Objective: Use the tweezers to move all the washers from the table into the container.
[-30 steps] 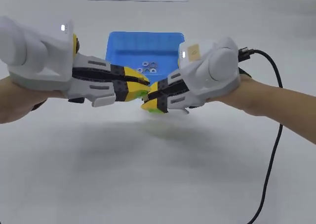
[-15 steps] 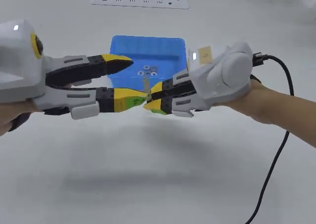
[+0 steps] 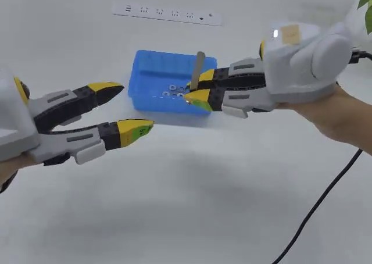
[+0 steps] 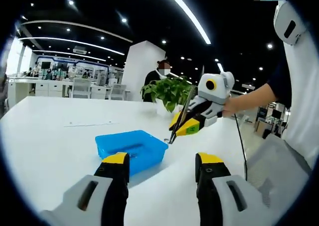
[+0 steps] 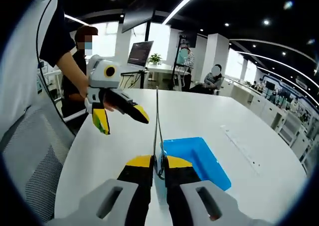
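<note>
The white table [image 3: 174, 206] bears a blue container [image 3: 152, 63]. The left gripper [image 3: 137, 106] hovers left of the container and nearer the person, its jaws spread wide with nothing between them. The right gripper [image 3: 197, 89] hangs over the container's right end, jaws pressed together on the tweezers [image 3: 199, 66], which point down toward it. A power strip [image 3: 167, 12] lies beyond the container. A cluster of washers [image 3: 173, 91] lies inside the container.
</note>
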Tool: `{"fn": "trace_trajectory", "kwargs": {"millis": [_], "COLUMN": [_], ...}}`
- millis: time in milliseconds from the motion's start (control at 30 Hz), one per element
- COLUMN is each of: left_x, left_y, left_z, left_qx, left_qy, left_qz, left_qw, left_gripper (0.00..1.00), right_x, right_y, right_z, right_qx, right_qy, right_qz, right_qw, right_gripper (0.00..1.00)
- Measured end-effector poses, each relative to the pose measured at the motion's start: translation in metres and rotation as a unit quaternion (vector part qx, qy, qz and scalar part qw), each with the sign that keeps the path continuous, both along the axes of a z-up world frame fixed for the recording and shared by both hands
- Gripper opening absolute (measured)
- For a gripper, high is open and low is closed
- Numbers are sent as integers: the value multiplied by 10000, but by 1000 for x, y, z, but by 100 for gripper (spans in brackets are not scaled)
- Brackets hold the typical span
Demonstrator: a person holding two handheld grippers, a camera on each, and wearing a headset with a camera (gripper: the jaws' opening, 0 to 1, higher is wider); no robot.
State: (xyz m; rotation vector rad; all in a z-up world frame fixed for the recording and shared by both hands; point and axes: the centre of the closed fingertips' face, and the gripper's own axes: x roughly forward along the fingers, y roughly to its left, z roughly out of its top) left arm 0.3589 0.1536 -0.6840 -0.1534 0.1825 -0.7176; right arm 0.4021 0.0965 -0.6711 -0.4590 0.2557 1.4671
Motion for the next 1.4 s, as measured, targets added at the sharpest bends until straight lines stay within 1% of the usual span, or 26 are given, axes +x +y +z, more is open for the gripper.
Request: {"fn": "trace_trajectory", "kwargs": {"millis": [33,67,133,167,200,233,267,300,367,467,533,600,667,733,833,900,1033,1067,1100,1200,1233,1333,1400], "left_x": [3,2,-1,-3,-4,-6,-8,-7,-8,-11,-12,-12,-12,-11,-10,-9,-9,-9,-9,-10,-10,-9,-9], "left_y": [7,7,8,8,7,6,5,6,6,4,3,2,2,3,6,7,7,7,6,5,6,6,5], "left_z": [-2,-7,-17,-23,-25,-30,-34,-34,-34,-38,-39,-39,-40,-41,-42,-41,-41,-39,-36,-30,-29,-30,-28], "left_qx": [-110,-262,-485,-464,-393,-255,-123,-147,-136,83,135,163,203,244,278,259,302,306,329,379,373,387,382], "left_qy": [-107,52,326,355,332,328,370,360,339,292,290,259,247,266,268,269,295,278,246,170,163,212,191], "left_qz": [330,411,542,484,462,428,358,367,312,143,82,45,33,40,89,122,134,129,126,97,103,141,143], "left_qw": [9993,9988,9968,9971,9976,9982,9986,9986,9988,9994,9995,9995,9995,9993,9992,9992,9990,9991,9991,9991,9991,9989,9990], "left_gripper": [56,55,57,57,57,57,57,58,59,60,61,62,62,63,63,63,66,68,69,69,69,69,69], "right_x": [1,3,8,13,16,21,25,28,38,53,61,67,71,73,73,73,73,72,71,71,72,72,73], "right_y": [0,1,1,2,3,4,5,6,10,16,21,24,28,30,31,31,32,32,33,32,32,31,29], "right_z": [3,5,9,11,12,13,14,13,6,-11,-20,-28,-40,-52,-66,-72,-77,-78,-80,-83,-83,-81,-80], "right_qx": [42,60,81,97,109,122,130,132,109,17,16,-3,-133,-235,-341,-366,-350,-340,-363,-398,-402,-367,-376], "right_qy": [2,-5,-68,-90,-99,-114,-115,-126,-125,-41,24,106,98,126,178,218,272,304,277,282,288,327,319], "right_qz": [-19,-34,-68,-87,-110,-131,-142,-156,-200,-273,-321,-360,-310,-255,-194,-175,-150,-121,-111,-88,-101,-155,-162], "right_qw": [10000,10000,9999,9999,9998,9998,9997,9997,9997,9996,9995,9993,9994,9993,9991,9989,9989,9989,9989,9988,9987,9987,9987], "right_gripper": [9,9,9,9,9,9,9,9,9,10,10,10,10,10,10,10,10,10,10,10,11,11,11]}}
